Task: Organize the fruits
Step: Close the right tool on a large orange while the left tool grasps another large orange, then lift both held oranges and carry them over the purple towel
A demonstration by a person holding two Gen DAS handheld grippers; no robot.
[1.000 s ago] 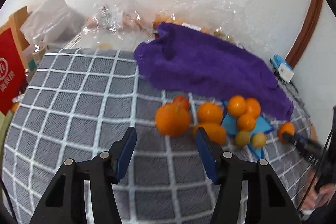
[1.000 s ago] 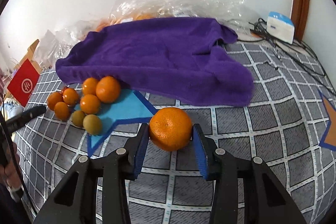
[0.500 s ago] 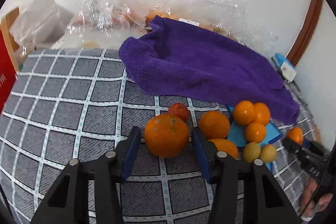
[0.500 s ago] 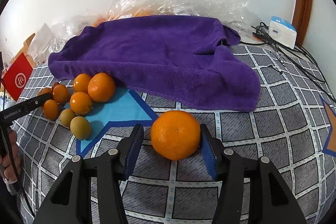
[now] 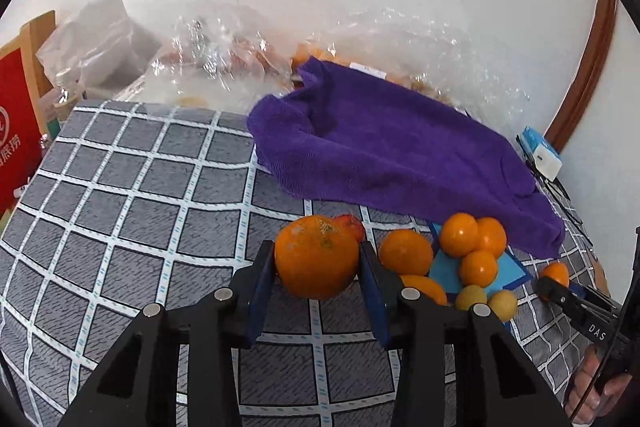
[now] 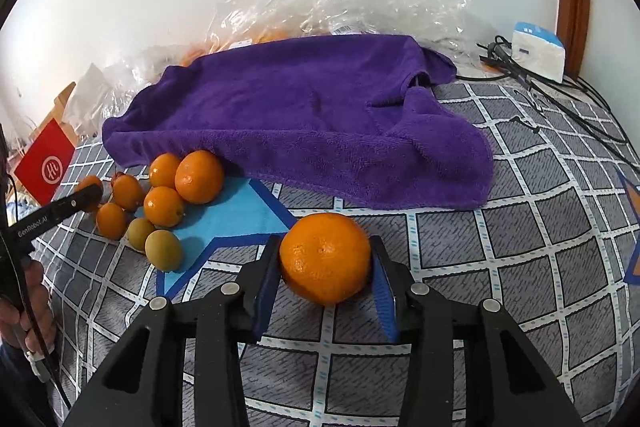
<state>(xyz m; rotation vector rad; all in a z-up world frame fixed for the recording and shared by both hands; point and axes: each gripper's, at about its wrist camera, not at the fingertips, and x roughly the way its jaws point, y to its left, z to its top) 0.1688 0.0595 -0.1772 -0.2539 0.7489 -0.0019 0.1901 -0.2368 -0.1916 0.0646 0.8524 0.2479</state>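
Observation:
My left gripper point(image 5: 317, 267) is shut on a large orange point(image 5: 316, 257) with a speckled top, on the grey checked cloth point(image 5: 140, 227). Right of it lie several smaller oranges point(image 5: 406, 253) and two yellow-green fruits point(image 5: 486, 303) around a blue star patch point(image 5: 508, 265). My right gripper point(image 6: 325, 267) is shut on another large orange point(image 6: 325, 257), just right of the blue star point(image 6: 236, 215). The fruit cluster point(image 6: 164, 205) lies to its left. The other gripper's fingertip point(image 6: 86, 195) touches that cluster.
A purple towel point(image 6: 320, 115) lies behind the fruit. Clear plastic bags point(image 5: 224, 63) with fruit are piled against the wall. A red box point(image 5: 16, 143) stands at the left. A white-blue box point(image 6: 538, 53) and black cables point(image 6: 560, 87) are at the right.
My left gripper moved in around the speckled orange and closed on it. My right gripper widened around its orange half a second ago and has closed on it again.

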